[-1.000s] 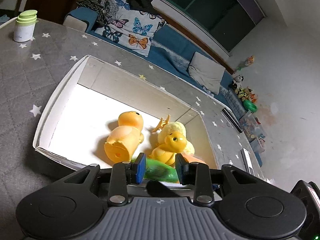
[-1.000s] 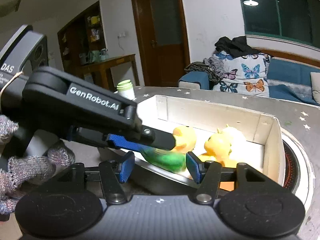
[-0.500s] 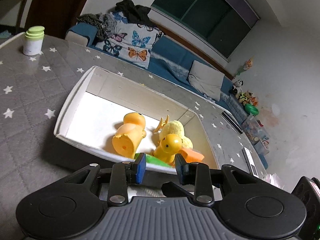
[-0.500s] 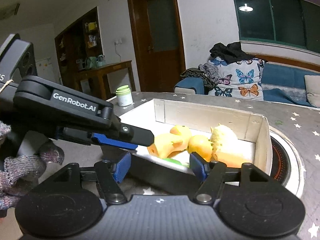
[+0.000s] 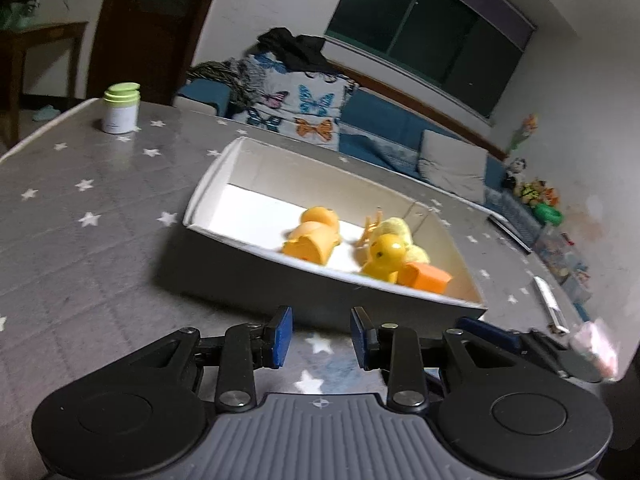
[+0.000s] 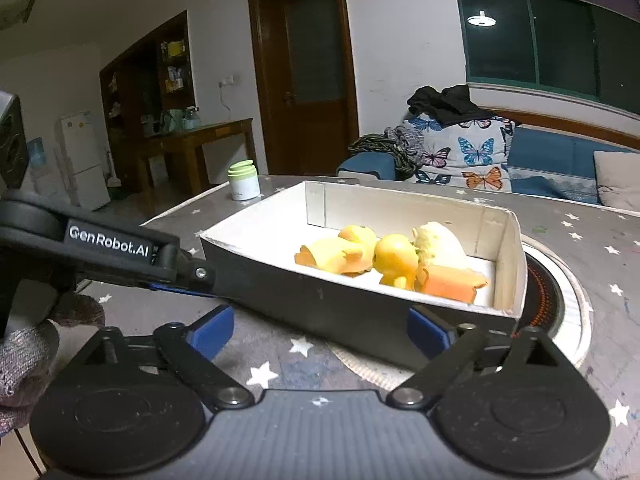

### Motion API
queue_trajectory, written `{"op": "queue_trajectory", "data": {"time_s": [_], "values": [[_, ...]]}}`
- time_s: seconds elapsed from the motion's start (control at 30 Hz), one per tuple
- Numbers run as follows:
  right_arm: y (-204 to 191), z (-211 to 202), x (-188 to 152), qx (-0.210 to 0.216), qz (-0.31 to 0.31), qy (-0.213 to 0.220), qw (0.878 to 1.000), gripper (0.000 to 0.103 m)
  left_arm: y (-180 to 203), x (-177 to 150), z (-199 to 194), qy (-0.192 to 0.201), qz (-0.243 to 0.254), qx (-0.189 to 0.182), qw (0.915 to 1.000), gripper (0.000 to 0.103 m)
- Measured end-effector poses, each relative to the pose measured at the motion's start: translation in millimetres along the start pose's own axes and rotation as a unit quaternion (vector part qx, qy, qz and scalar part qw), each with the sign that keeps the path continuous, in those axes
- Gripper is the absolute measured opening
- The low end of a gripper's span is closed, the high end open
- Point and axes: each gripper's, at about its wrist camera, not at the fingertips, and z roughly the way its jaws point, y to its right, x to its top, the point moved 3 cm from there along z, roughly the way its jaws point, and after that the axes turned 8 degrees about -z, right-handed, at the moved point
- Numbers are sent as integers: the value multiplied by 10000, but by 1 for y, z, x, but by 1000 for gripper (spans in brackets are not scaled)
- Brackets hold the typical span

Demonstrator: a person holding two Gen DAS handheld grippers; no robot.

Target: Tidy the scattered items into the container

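A white-lined cardboard box [image 5: 208, 188] [image 6: 516, 264] stands on the grey star-patterned table. Inside it lie an orange duck toy [image 5: 312, 236] [image 6: 340, 254], a yellow duck [image 5: 384, 256] [image 6: 396, 258], a pale yellow plush [image 5: 404, 228] [image 6: 438, 240] and an orange block [image 5: 426, 276] [image 6: 452, 280]. The green toy is hidden behind the near wall. My left gripper [image 5: 320, 336] is open and empty, in front of the box's near wall. My right gripper [image 6: 320, 330] is wide open and empty, also before the near wall. The left gripper's arm [image 6: 120, 248] shows in the right wrist view.
A white jar with a green lid [image 5: 120, 108] [image 6: 243, 180] stands at the table's far corner. A round white-rimmed hob [image 6: 560, 304] lies under the box's right end. A sofa with butterfly cushions [image 5: 304, 108] lies behind the table.
Both grippers have drawn back from the box and lowered to table level. The green toy left the left gripper and dropped into the box. The right jaws opened wider.
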Motion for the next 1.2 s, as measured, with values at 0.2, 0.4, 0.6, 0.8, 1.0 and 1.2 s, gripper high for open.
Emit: {"op": "queue_trajectory", "data": {"time_s": [0.2,0.4,0.6,0.8,1.0,1.2], "values": [[1,-7,-9,-128,89,-58,9999,100,-2,-15,1,60,146,376,9992,34],[-4,-14,-20,-225,62,-124,9997,103,-3,-27,-1,135,234,632,9976,34],[-6,-17,-27,-315,58,-216,9993,103,-2,-33,-6,235,316,780,9962,34],[-9,-19,-32,-408,9,-293,9987,103,-2,-38,-10,311,386,913,9946,34],[-12,-23,-34,-516,-58,-325,9981,103,-2,-43,-13,357,429,1008,9933,34],[-13,-28,-34,-566,-66,-295,9979,103,0,-44,-16,432,502,1124,9915,34]]}}
